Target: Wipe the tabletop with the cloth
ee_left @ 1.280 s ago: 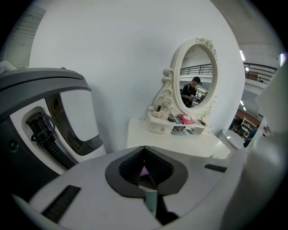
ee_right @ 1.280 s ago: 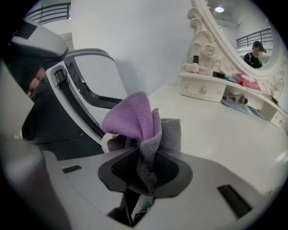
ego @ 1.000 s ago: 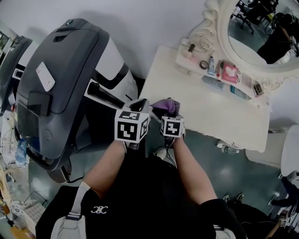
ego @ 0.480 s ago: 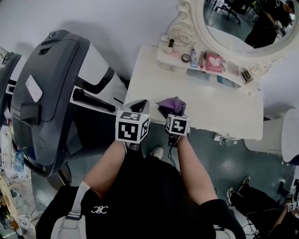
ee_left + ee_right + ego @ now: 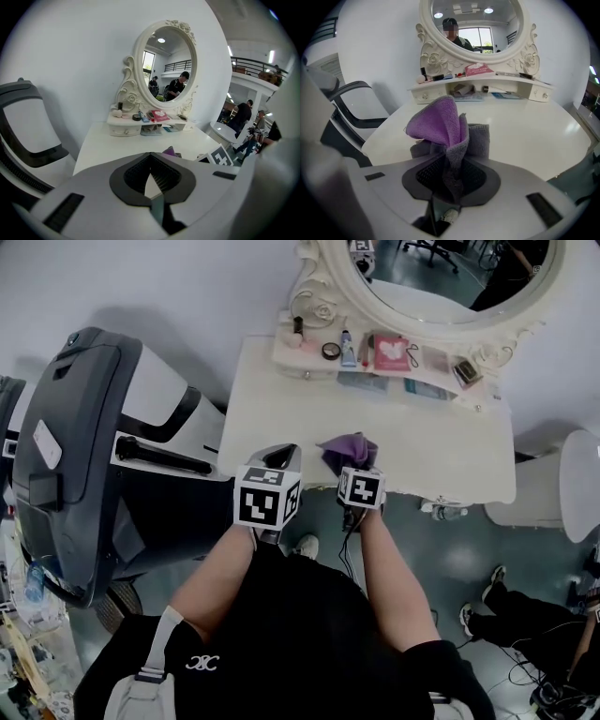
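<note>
Purple cloth (image 5: 345,448) bunched over near edge of white tabletop (image 5: 450,451), frame centre, pinched in right gripper (image 5: 349,465). Left gripper (image 5: 278,454) just beside, tips together, empty. Cluttered shelf (image 5: 375,362) and mirror (image 5: 441,277) at top; grey machine (image 5: 84,456) left.

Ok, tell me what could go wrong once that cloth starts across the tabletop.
The cloth is a bunched wad in the right gripper, so the hard fingers may scrape the tabletop rather than wipe it. Small items lie under the mirror shelf at the far edge; a long stroke could shove them.
</note>
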The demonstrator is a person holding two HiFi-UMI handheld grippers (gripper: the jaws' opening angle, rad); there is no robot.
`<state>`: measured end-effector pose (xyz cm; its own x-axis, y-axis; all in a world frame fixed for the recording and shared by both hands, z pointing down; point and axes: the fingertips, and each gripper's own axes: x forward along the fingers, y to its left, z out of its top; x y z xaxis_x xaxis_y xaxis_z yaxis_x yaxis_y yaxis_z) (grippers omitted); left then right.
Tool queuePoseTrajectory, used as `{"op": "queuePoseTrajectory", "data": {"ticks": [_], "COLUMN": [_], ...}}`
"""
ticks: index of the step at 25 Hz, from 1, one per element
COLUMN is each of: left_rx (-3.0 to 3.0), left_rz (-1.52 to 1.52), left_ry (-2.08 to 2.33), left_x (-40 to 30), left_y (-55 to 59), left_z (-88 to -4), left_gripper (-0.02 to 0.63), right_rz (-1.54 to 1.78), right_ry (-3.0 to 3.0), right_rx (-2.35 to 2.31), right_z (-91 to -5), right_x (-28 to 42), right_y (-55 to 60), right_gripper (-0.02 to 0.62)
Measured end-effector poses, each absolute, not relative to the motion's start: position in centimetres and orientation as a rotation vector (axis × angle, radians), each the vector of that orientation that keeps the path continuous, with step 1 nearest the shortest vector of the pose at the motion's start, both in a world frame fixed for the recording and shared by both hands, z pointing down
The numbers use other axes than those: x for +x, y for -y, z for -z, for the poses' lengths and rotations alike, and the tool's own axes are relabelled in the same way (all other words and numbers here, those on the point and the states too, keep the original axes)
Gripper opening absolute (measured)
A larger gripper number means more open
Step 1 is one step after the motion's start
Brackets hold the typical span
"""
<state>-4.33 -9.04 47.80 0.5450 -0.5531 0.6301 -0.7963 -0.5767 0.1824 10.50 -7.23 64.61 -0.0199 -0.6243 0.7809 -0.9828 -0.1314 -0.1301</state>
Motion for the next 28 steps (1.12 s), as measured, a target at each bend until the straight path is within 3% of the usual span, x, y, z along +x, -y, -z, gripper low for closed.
{"op": "queuePoseTrajectory", "data": {"ticks": [28], "left_rx": [2.535], "left_rz": [-0.848], "left_ry": [0.607], "left_x": [16.6], "left_y": [6.2], "left_z": [-49.9], "left_gripper": [0.006], "right_rz": [-1.064], "right_ry": [1.402], "right_rx": [2.1], "right_z": [-65.2], "right_x": [31.0], "right_y": [1.4], "right_gripper": [0.092]}}
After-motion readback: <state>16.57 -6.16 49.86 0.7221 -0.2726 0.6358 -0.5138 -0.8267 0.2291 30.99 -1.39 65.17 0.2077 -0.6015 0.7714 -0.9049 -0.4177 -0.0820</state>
